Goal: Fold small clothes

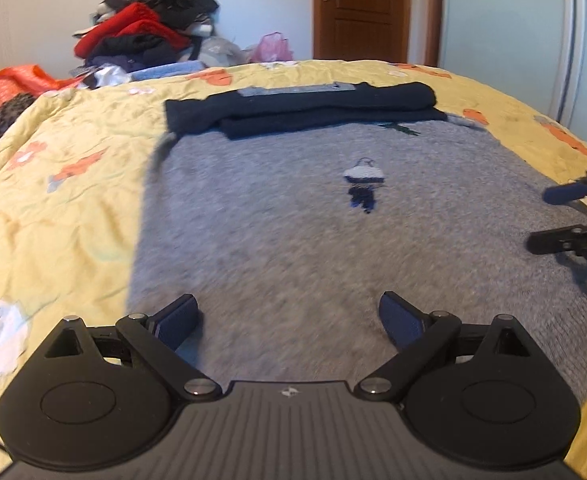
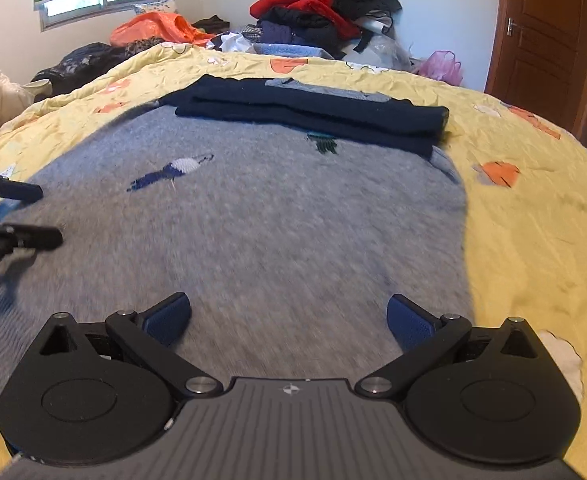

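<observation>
Grey and fuzzy, the sweater (image 1: 293, 220) lies spread flat on the yellow quilt (image 1: 53, 200), a small blue-and-white figure (image 1: 363, 186) knitted into it and a green motif (image 2: 323, 144) nearer the far end. Its navy sleeves (image 1: 301, 110) are folded across the far end. No writing or label on it can be read; each gripper body bears only a small round emblem. Both the left gripper (image 1: 289, 320) and right gripper (image 2: 289, 318) hover over the near hem, jaws spread wide, gripping nothing.
</observation>
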Tool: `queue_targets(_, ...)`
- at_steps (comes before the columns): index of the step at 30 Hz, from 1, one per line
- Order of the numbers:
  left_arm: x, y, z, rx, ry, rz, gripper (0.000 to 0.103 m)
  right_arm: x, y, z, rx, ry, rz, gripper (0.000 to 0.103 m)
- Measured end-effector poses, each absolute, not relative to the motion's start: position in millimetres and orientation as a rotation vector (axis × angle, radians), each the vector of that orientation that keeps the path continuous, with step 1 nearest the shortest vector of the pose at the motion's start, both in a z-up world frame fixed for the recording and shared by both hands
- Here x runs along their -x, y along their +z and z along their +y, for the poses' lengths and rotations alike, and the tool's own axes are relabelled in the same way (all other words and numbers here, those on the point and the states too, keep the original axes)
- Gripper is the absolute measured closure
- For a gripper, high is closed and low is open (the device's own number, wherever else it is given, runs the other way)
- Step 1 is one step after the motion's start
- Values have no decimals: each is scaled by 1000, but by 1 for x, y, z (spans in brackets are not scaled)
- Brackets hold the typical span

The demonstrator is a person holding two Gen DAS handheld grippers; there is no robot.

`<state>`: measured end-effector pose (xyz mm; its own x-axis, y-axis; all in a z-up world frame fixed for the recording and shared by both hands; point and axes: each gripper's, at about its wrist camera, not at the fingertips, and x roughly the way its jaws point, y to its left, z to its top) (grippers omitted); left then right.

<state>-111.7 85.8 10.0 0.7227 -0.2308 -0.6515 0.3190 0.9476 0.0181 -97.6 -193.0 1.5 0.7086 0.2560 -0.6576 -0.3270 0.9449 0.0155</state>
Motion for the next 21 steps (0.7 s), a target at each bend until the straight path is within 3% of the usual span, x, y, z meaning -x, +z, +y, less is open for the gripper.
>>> queue_targets(3, 129, 18, 104, -90, -263, 709, 5, 104, 14, -211, 19, 343, 769, 0)
queue_targets(7, 148, 18, 148, 49, -153, 757, 5, 126, 29, -274, -315, 331, 796, 0)
queue_targets(17, 153, 14, 212, 639, -397, 850, 6, 150, -5, -350, -986, 477, 992, 0)
queue_targets(21, 152, 4, 230, 795, -461, 881, 6, 152, -3, -341, -965, 533, 1055, 0)
